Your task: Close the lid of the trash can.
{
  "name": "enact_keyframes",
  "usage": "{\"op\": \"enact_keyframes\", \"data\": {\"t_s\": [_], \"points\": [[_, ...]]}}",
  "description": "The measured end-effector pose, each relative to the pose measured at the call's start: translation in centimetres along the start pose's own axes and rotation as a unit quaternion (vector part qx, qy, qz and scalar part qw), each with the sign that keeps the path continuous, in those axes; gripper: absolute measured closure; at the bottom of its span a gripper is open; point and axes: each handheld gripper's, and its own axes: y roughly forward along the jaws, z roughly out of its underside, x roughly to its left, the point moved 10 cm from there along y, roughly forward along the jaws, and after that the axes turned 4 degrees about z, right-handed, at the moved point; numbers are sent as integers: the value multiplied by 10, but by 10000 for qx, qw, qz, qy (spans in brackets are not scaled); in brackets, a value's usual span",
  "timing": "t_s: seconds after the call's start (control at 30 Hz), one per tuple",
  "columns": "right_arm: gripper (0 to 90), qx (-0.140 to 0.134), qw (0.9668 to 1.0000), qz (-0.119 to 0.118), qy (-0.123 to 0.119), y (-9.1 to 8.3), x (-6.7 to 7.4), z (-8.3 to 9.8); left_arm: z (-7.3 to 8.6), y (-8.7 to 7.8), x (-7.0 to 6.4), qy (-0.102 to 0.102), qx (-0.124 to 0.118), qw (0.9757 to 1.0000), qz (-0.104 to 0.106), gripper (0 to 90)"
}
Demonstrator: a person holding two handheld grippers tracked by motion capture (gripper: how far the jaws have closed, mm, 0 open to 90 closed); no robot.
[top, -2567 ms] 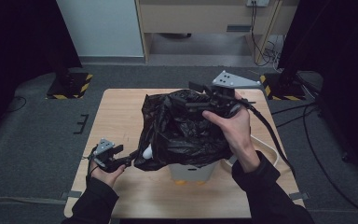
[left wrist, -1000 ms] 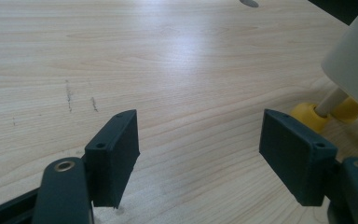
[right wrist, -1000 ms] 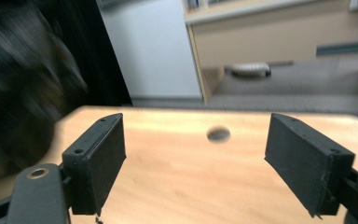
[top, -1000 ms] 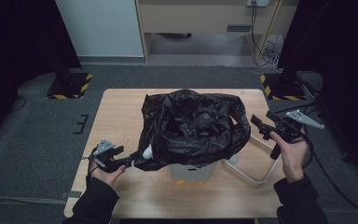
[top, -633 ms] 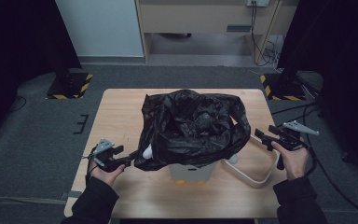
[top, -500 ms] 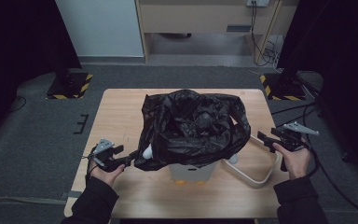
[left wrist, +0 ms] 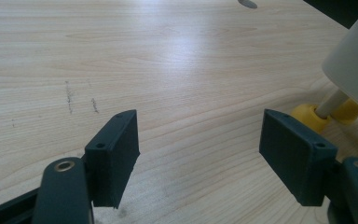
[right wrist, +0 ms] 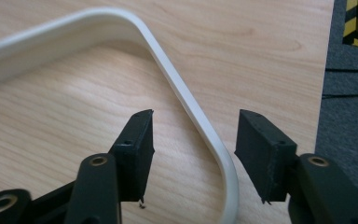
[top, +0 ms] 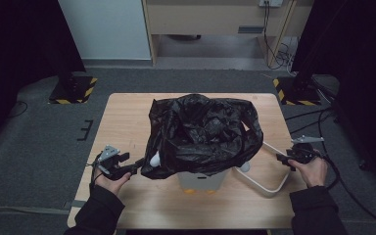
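A crumpled black bag (top: 203, 134) is draped over a white bin (top: 200, 180) in the middle of the wooden table (top: 127, 122). A white loop-shaped bar (top: 274, 188) lies on the table to the bin's right. My right gripper (top: 280, 159) is low over that bar. In the right gripper view the bar (right wrist: 168, 60) runs between the jaws of the right gripper (right wrist: 193, 126); they have just been closing and stand clear of it. My left gripper (top: 134, 165) rests at the bag's lower left edge. In its own view the left gripper (left wrist: 198, 140) is open over bare wood, with the bin (left wrist: 354, 56) and a yellow wheel (left wrist: 305, 116) to the right.
The table's right edge (right wrist: 324, 70) lies close beside my right gripper, with grey floor beyond. Cables (top: 333, 171) trail on the floor at the right. Black stands with striped bases (top: 71, 90) flank the table's far corners.
My right hand left the top of the bag, swung out to the right and sank to the white bar, its jaws narrowing. The left hand and the bag have kept still.
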Motion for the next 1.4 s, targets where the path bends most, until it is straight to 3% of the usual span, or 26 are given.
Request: {"op": "enact_keyframes", "data": {"t_s": [0.17,0.43,0.57,0.7,0.97,1.13,1.2,1.4], "points": [[576,302,9991,176,-230,4,-9,8,1,2,0,35,43,10000,-8,280],[724,683,9974,2,-248,8,-11,19,2,3,0,60,84,9999,17,280],[798,742,9968,72,-288,8,-13,18,1,3,-1,81,83,9999,17,280],[805,797,9965,150,-205,7,-15,18,1,3,-2,87,88,9999,27,279],[801,531,9985,100,42,2,-11,7,1,4,-1,85,91,9999,28,279],[798,173,9992,64,357,-3,-9,-5,1,3,-2,86,84,9999,29,279],[795,-21,9987,73,508,-6,-11,-10,1,4,-2,85,85,9999,27,280],[794,-625,9929,101,1010,-14,-15,-25,1,4,-1,80,81,9999,25,280]]}}
